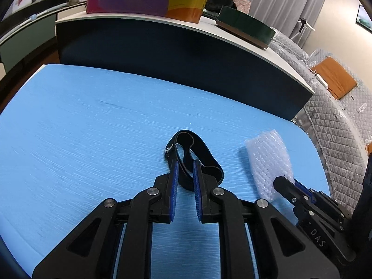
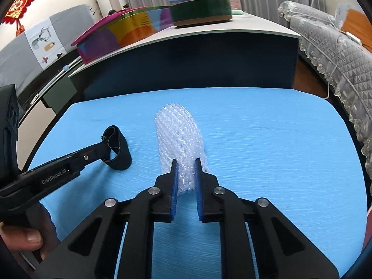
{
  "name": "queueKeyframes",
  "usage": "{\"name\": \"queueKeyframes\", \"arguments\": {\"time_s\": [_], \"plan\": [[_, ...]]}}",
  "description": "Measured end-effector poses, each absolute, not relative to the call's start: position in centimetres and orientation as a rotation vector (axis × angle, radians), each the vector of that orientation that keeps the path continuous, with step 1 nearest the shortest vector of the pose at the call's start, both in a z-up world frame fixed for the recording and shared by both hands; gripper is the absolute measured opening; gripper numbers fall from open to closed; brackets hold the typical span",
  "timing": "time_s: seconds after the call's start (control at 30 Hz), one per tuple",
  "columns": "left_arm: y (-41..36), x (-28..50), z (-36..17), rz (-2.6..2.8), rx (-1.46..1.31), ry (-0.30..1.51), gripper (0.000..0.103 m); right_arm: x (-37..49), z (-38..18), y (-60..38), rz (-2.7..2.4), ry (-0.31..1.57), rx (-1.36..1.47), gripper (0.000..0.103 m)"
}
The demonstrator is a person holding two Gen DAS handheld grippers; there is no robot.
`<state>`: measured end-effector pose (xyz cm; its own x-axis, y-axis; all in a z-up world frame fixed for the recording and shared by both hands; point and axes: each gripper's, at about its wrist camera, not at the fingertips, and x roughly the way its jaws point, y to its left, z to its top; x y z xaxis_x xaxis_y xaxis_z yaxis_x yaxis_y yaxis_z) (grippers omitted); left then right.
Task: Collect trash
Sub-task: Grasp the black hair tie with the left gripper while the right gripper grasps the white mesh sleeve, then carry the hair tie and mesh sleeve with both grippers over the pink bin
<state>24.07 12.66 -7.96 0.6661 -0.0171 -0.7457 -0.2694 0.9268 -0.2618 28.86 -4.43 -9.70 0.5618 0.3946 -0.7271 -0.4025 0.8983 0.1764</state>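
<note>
Both on the blue worktop (image 2: 267,127): left hand-held gripper (image 1: 185,162) pinches the black strap (image 1: 197,155), right hand-held gripper (image 2: 186,162) clamps the bubble wrap (image 2: 179,137). Lift both straight up w/ jaws tight; wrap's slippery, strap's only caught by an edge.

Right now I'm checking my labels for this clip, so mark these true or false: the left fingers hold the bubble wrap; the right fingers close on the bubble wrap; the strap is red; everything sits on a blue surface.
1. The left gripper holds the bubble wrap. False: it grips the black strap.
2. The right gripper closes on the bubble wrap. True.
3. The strap is red. False: black.
4. Both items rest on the blue surface. True.
</note>
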Motion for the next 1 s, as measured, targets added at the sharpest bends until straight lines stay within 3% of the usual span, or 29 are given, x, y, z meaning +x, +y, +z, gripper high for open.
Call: {"name": "queueKeyframes", "arguments": {"time_s": [0.27,0.37,1.0], "plan": [[12.5,24.3,-8.9,0.190,-0.332,0.933,0.012,28.5,-8.9,-5.2,0.462,0.841,-0.008,0.013],[12.9,23.9,-8.3,0.187,-0.355,0.908,0.003,28.0,-8.3,-5.4,0.460,0.831,-0.012,0.013],[10.3,19.3,-1.8,0.129,-0.298,0.732,0.003,22.0,1.1,-11.8,0.358,0.684,-0.033,0.013]]}}
